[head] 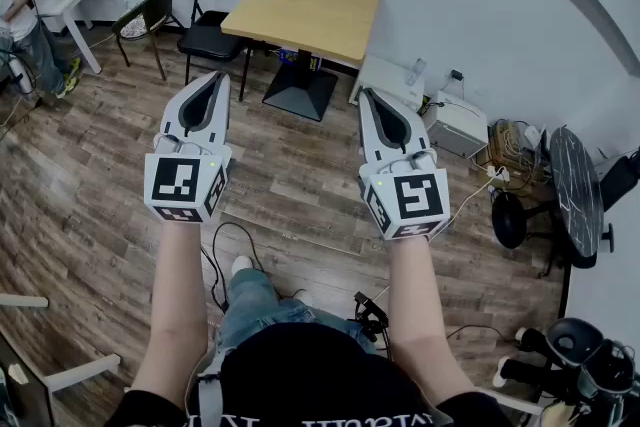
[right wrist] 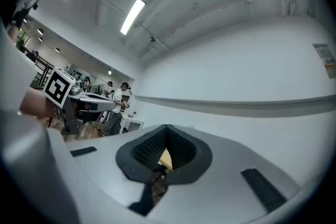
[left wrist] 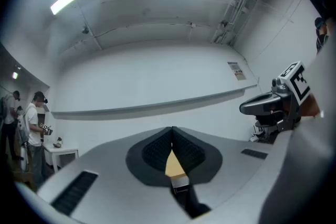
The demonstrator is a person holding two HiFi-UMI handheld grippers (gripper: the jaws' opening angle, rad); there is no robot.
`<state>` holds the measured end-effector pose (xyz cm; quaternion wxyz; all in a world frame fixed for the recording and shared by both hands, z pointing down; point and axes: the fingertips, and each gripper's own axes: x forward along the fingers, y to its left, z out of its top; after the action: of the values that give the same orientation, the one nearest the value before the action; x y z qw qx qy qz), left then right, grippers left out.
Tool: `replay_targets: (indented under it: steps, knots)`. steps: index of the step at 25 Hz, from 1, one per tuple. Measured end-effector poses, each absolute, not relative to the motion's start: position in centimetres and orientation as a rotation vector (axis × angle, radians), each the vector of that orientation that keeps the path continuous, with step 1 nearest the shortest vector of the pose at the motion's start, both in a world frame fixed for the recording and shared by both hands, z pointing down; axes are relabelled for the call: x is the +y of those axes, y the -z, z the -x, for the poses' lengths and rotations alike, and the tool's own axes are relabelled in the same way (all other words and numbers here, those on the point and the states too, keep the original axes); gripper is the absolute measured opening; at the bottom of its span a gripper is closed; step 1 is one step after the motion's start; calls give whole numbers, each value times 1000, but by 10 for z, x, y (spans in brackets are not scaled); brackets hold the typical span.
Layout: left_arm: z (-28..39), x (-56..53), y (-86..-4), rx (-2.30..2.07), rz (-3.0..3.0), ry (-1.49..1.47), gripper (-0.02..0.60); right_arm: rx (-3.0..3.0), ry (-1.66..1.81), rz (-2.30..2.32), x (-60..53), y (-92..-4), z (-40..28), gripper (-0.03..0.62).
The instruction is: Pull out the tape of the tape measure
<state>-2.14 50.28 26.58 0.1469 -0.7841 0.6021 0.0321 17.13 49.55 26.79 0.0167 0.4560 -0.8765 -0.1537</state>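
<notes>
We hold both grippers out roughly level over the brown wood-plank floor (head: 90, 185), side by side and apart. The fingers of the left gripper (head: 207, 80) are pressed together with nothing between them, and so are those of the right gripper (head: 369, 96). Ahead of the fingertips lies bare floor, then the near edge of the square light-wood desk (head: 310, 10). A black folding chair (head: 215, 10) stands beyond the left fingertips. We cannot find the tape measure in any view, so we cannot tell which way it points.
</notes>
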Motion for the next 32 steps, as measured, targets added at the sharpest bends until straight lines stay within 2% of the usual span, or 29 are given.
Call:
replay_targets:
  steps: [11, 12, 14, 15, 16, 17, 19, 22, 32]
  knots:
    - [-26, 544, -276, 1765, 2262, -85, 17, -2743, 422, -1480, 530, -277, -228, 15]
    - [-27, 543, -279, 1772, 2280, -77, 38, -2767, 395, -1480, 530, -278, -230, 17]
    - [-28, 540, -285, 1772, 2313, -45, 207, -2791, 353, -1468, 530, -281, -232, 20]
    - [-28, 538, -286, 1772, 2316, -32, 257, -2789, 341, -1454, 528, -283, -231, 66]
    - [-27, 535, -287, 1775, 2312, -27, 291, -2785, 334, -1437, 525, -286, -229, 209]
    - [-26, 532, -287, 1781, 2306, -29, 323, -2782, 333, -1428, 523, -287, -228, 285]
    - [-22, 525, -286, 1796, 2304, -57, 358, -2780, 339, -1432, 516, -289, -227, 295]
    - [-13, 509, -287, 1827, 2317, -112, 377, -2768, 322, -1436, 501, -292, -224, 301]
    - [41, 407, -288, 1855, 2318, -114, 379, -2731, 245, -1419, 399, -294, -185, 299]
